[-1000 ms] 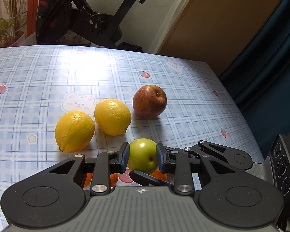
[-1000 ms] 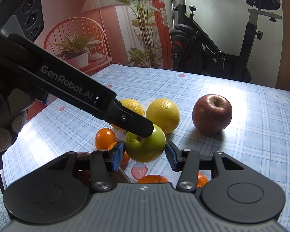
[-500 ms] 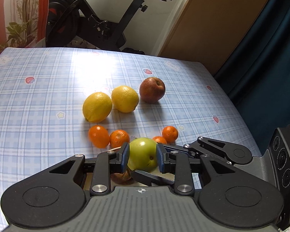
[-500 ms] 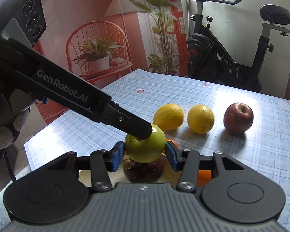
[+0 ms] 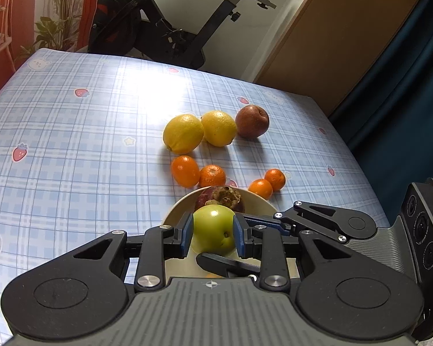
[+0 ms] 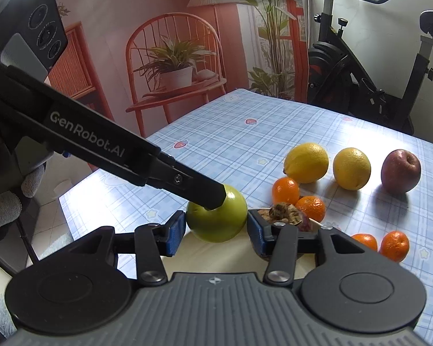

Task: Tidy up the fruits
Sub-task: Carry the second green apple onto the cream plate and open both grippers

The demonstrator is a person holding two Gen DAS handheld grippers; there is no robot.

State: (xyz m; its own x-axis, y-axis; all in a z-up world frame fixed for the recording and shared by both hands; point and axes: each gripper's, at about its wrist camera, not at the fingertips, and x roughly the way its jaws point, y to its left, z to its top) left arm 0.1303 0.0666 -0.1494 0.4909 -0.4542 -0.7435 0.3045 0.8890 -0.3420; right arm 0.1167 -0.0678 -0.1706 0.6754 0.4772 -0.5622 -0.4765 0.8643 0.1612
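**Inspector:** Green apple [image 5: 213, 229]: location and hold?

**Assistant:** It sits between the blue pads of the left gripper [image 5: 212, 230], which is clamped on its two sides. The right gripper [image 6: 216, 227] crosses it from the other hand. In the right wrist view, its pads appear to press the apple's flanks as well. One finger of the left gripper lies across the top of the fruit. So it is lifted in a two-handed hold, clear of the surface [image 5: 86, 150].

**Inspector:** What lies under it?

**Assistant:** A cream bowl [image 5: 180, 203] is directly below and just beyond the fingertips. A dark, wrinkled fruit [image 5: 220, 199] is already inside, on the far side of the apple.

**Inspector:** Remaining stock?

**Assistant:** Further out ahead of the grippers, four mandarins [image 5: 185, 170] lie just past the bowl rim. Two lemons [image 5: 183, 133] and a red apple [image 5: 251, 121] stand in a row beyond those. All of them are loose on the surface.

**Inspector:** Step in hand?

**Assistant:** In my judgement, delivery of the green apple to the bowl, with the fruit over it but not yet set down.

**Inspector:** Requirement for the next move?

**Assistant:** Lower the apple into the near, free part of the bowl, clear of the dark fruit. Then part both sets of jaws together so neither drags it sideways. It is round and will probably roll against the other fruit once freed.
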